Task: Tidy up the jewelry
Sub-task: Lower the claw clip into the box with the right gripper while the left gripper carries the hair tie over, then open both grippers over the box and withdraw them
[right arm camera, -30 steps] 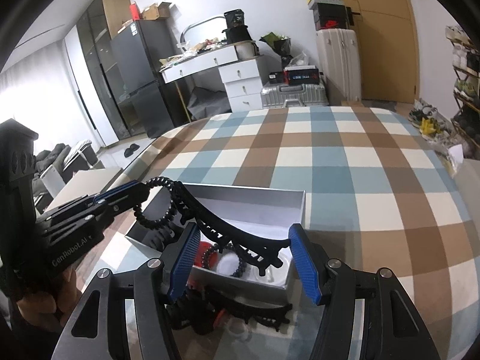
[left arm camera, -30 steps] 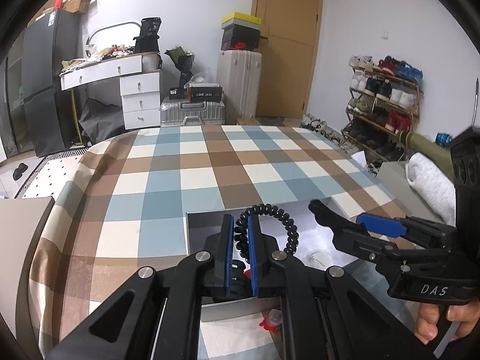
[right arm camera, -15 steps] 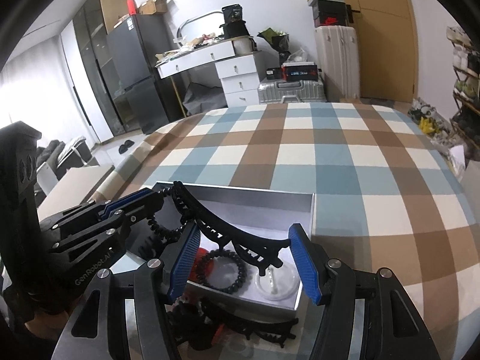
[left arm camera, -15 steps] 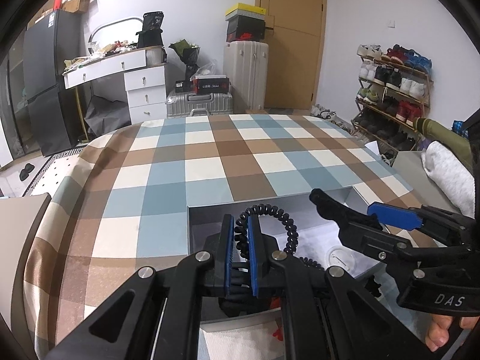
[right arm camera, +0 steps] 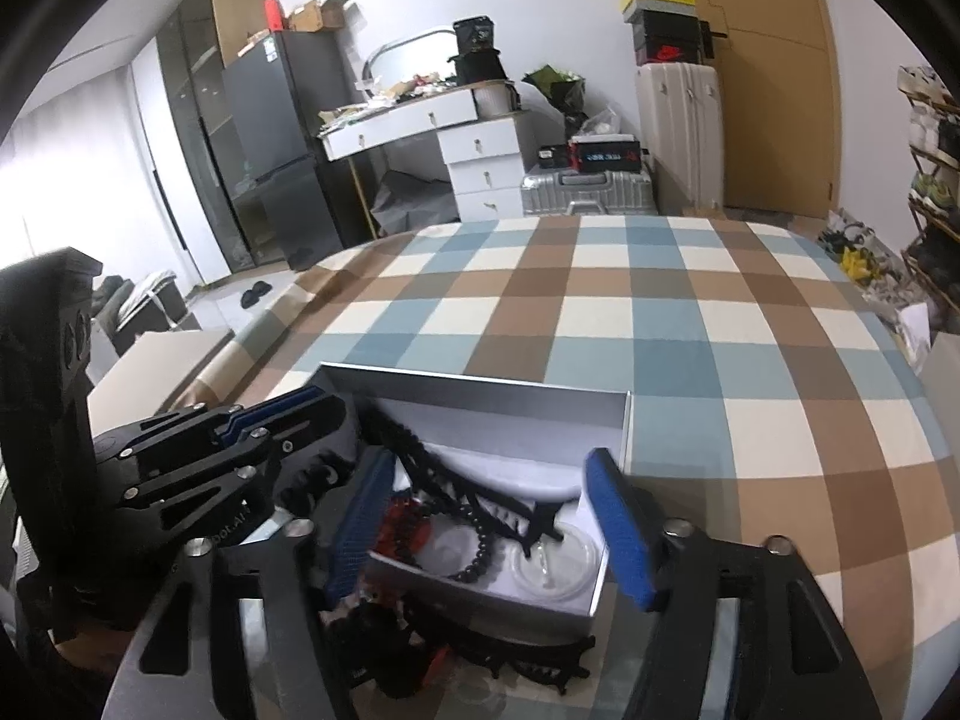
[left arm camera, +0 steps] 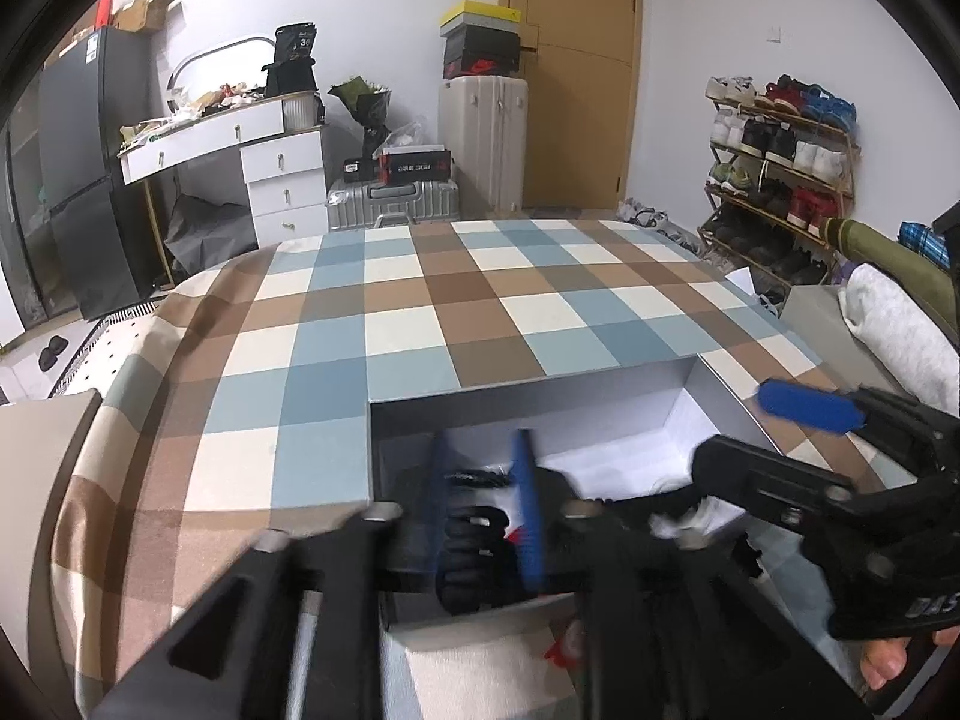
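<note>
A grey jewelry box (left arm camera: 600, 396) (right arm camera: 504, 402) with a white lining stands on the checked table. My left gripper (left arm camera: 480, 498) hangs low over its left end, jaws parted, with the black coil hair tie (left arm camera: 474, 540) lying loose between and below the pads; the view is blurred. My right gripper (right arm camera: 486, 516) is open over the box's near edge. Inside lie a black toothed hair clip (right arm camera: 480, 498), a black bead bracelet (right arm camera: 480, 552), a red item (right arm camera: 402, 522) and clear round cases (right arm camera: 552, 564).
The checked tablecloth (left arm camera: 420, 300) stretches far beyond the box. More black and red pieces (right arm camera: 420, 648) lie in front of the box. A white lid or card (left arm camera: 480, 672) lies near me. A shoe rack (left arm camera: 774, 180) and suitcases (left arm camera: 480, 144) stand behind.
My left gripper dropped into the box and opened, letting go of the coil hair tie. The black hair clip now lies in the box. My right gripper stayed open.
</note>
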`<act>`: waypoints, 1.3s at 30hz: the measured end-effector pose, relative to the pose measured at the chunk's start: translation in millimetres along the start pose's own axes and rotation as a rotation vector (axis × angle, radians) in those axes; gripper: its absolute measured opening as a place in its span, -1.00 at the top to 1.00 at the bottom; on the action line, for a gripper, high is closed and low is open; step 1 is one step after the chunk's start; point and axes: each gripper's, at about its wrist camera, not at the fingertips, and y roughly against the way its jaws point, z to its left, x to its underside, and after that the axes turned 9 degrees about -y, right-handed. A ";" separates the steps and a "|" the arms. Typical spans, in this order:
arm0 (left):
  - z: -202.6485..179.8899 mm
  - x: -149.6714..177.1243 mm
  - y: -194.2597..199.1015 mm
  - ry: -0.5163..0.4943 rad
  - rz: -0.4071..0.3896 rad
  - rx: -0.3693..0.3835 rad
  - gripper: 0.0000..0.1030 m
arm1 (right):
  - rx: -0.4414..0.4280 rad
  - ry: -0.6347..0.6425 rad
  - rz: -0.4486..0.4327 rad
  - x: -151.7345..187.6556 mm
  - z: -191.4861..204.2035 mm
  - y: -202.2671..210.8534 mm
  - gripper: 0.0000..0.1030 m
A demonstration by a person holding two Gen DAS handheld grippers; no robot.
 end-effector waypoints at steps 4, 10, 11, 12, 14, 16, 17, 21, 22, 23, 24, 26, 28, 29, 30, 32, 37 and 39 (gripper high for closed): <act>2.1 3.4 17.9 0.023 -0.027 0.024 -0.52 | 0.025 0.016 -0.031 3.4 -2.3 16.6 -0.88; 1.3 14.5 38.7 0.043 -0.027 0.064 -0.98 | 0.080 0.038 -0.030 12.8 -11.3 37.1 -1.00; -0.3 16.4 41.3 0.039 -0.030 0.066 -0.98 | 0.084 0.036 -0.023 15.0 -12.9 39.0 -1.00; -1.6 18.4 43.4 0.034 -0.032 0.067 -0.98 | 0.088 0.033 -0.014 17.6 -14.3 40.5 -1.00; -7.3 23.9 46.6 0.015 -0.024 0.067 -0.98 | 0.086 0.036 -0.003 22.6 -15.7 42.8 -1.00; -10.2 28.0 45.7 0.000 -0.013 0.071 -0.98 | 0.089 0.041 0.007 26.9 -16.5 42.7 -1.00; -11.0 29.1 44.4 -0.003 -0.006 0.069 -0.98 | 0.097 0.055 0.023 28.3 -15.8 41.0 -1.00; -13.9 30.4 40.3 -0.032 0.012 0.046 -0.98 | 0.120 0.069 0.033 31.0 -16.1 39.3 -1.00; -14.6 31.4 38.0 -0.035 0.017 0.059 -0.98 | 0.117 0.070 0.040 31.7 -16.2 38.5 -1.00; -15.2 32.7 35.8 -0.035 0.026 0.070 -0.98 | 0.116 0.071 0.044 32.2 -16.3 38.1 -1.00; -15.7 34.7 35.7 -0.035 0.032 0.073 -0.98 | 0.115 0.070 0.055 33.1 -16.6 37.1 -1.00; -18.5 37.4 34.0 -0.044 0.041 0.078 -0.98 | 0.117 0.065 0.072 34.9 -17.8 33.9 -1.00; -21.7 39.5 32.6 -0.054 0.051 0.081 -0.98 | 0.127 0.070 0.101 37.9 -18.1 29.6 -1.00; -23.1 40.4 31.9 -0.060 0.056 0.085 -0.98 | 0.131 0.074 0.114 39.3 -17.6 27.8 -1.00; -24.3 41.3 31.3 -0.063 0.060 0.084 -0.98 | 0.135 0.078 0.125 40.7 -17.7 25.9 -1.00; -25.8 43.5 30.8 -0.068 0.068 0.079 -0.98 | 0.141 0.089 0.153 44.1 -17.9 21.1 -1.00; -26.2 48.0 28.1 -0.069 0.088 0.068 -0.98 | 0.175 0.101 0.194 51.6 -21.5 9.9 -1.00; -26.3 48.0 28.7 -0.075 0.087 0.050 -0.98 | 0.183 0.092 0.216 54.2 -23.8 5.5 -1.00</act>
